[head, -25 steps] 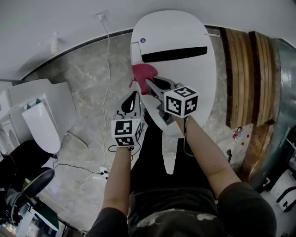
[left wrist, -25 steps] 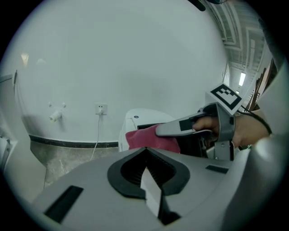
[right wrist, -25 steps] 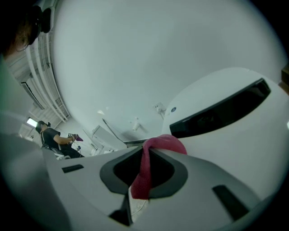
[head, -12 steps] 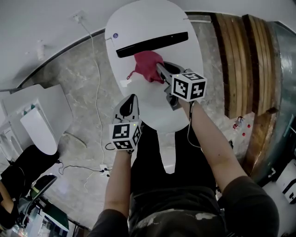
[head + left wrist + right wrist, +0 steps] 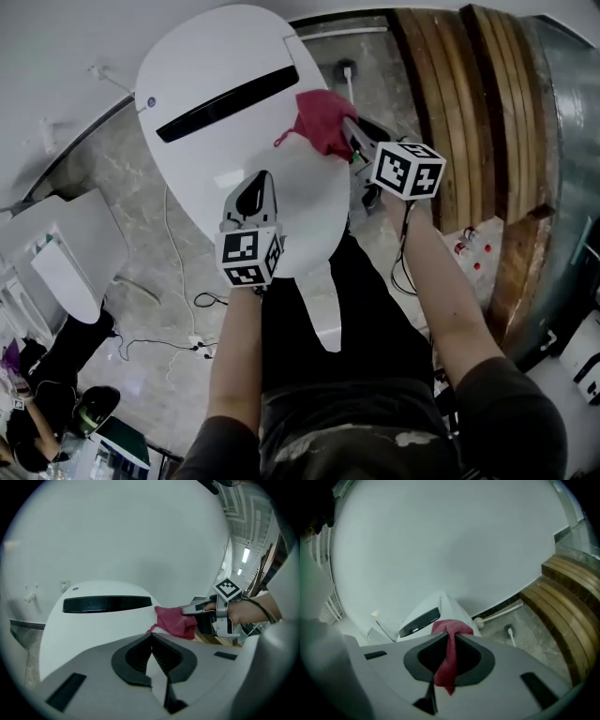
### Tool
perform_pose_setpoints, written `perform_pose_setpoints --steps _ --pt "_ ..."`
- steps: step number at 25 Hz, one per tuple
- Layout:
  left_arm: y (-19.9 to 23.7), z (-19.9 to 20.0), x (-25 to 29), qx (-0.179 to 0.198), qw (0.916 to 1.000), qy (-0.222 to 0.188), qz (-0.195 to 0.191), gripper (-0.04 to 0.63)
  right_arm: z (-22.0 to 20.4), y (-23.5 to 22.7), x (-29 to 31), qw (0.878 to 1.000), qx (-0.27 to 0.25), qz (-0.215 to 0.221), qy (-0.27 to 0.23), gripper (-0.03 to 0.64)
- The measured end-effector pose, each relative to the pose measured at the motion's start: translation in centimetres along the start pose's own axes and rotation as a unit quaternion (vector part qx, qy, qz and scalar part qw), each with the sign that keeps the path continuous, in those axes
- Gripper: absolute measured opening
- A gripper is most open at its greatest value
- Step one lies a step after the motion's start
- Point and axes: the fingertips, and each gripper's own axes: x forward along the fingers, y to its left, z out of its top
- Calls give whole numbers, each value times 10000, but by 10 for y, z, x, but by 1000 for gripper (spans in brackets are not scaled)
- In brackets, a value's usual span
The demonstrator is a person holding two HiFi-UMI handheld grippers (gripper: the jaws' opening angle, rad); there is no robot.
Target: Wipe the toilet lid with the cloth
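The white toilet lid (image 5: 202, 141) with a dark slot (image 5: 228, 102) fills the upper left of the head view. A red cloth (image 5: 323, 122) lies bunched at the lid's right edge, pinched in my right gripper (image 5: 352, 133), whose jaws are shut on it; in the right gripper view the red cloth (image 5: 447, 660) hangs down between the jaws. My left gripper (image 5: 253, 187) hovers over the near part of the lid, jaws shut with nothing in them. From the left gripper view the toilet lid (image 5: 89, 625), the red cloth (image 5: 172, 622) and my right gripper (image 5: 199, 609) show ahead to the right.
Wooden slats (image 5: 469, 131) run along the right. A toilet brush (image 5: 508, 632) and a pipe lie on the marble floor (image 5: 122, 225) beside the toilet. Cables (image 5: 183, 309) trail on the floor at left. A white bin (image 5: 56, 253) stands far left.
My right gripper has dragged the cloth across the lid from its left side to its right edge. My left gripper now sits over the lid's near part. The view has swung.
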Motion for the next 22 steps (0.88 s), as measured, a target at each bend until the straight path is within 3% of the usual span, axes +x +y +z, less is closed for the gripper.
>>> perform_pose_setpoints --steps 6,10,15,19,22 --pt "-55 1 32 -158 9997 -50 -176 8 12 -54 -28 9997 94 -211 -54 41" --pt "-69 -4 28 -153 9993 -15 -327 8 16 -46 -40 9997 35 -133 -188 40" --pt "-47 -4 -4 -59 9993 -76 -353 8 5 12 -42 9996 -119 123 -240 41" --pt "-2 -7 -45 -86 9997 -139 -187 8 -11 92 -36 9981 -286 431 -336 41" --pt "40 -15 -79 -151 9997 -165 -34 8 -47 156 -18 9959 -339 831 -143 41"
